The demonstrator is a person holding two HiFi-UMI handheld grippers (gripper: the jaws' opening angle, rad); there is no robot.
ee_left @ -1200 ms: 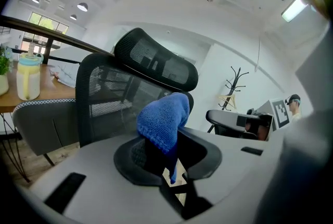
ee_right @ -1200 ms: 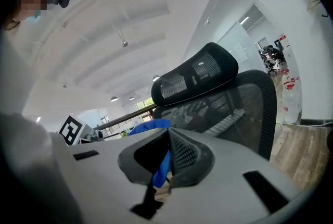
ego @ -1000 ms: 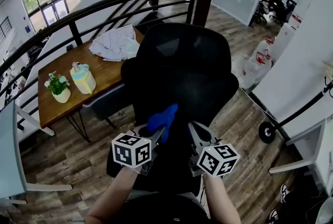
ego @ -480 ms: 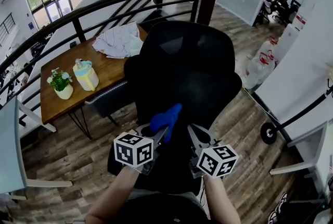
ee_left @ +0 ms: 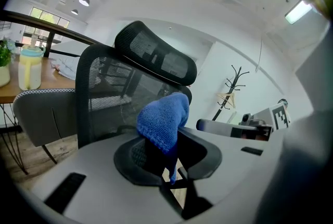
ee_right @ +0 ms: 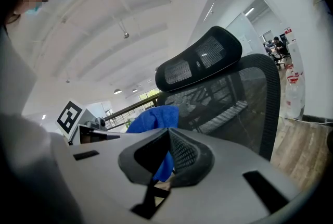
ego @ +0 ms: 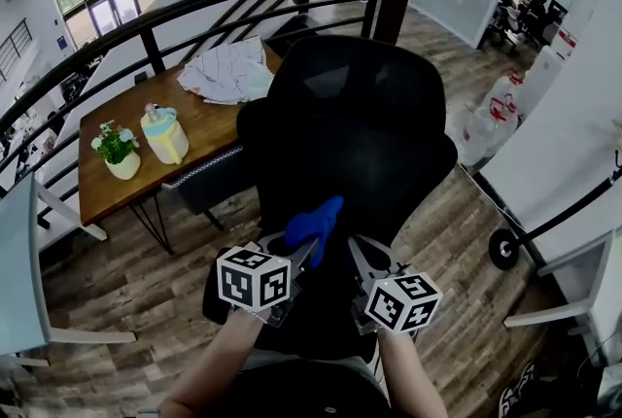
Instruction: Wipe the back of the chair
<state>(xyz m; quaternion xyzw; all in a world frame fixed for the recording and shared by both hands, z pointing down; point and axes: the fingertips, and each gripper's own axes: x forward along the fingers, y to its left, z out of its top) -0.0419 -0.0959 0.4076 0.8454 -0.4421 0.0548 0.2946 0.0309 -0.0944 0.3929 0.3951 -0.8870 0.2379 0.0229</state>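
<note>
Head view shows the chair standing just off the right edge of the wooden bench, where a potted plant and a pale jug sit toward the left end. Your left gripper has its fingers pinching the blue cloth, which sticks up and forward. The chair back lies straight ahead of that cloth, close to it, its long axis rising upright to the headrest. I judge the left gripper better placed for the wipe. Your right gripper, beside it, has its fingers pressed together on nothing. No brand or writing is readable; only the square markers on the cubes show.
</note>
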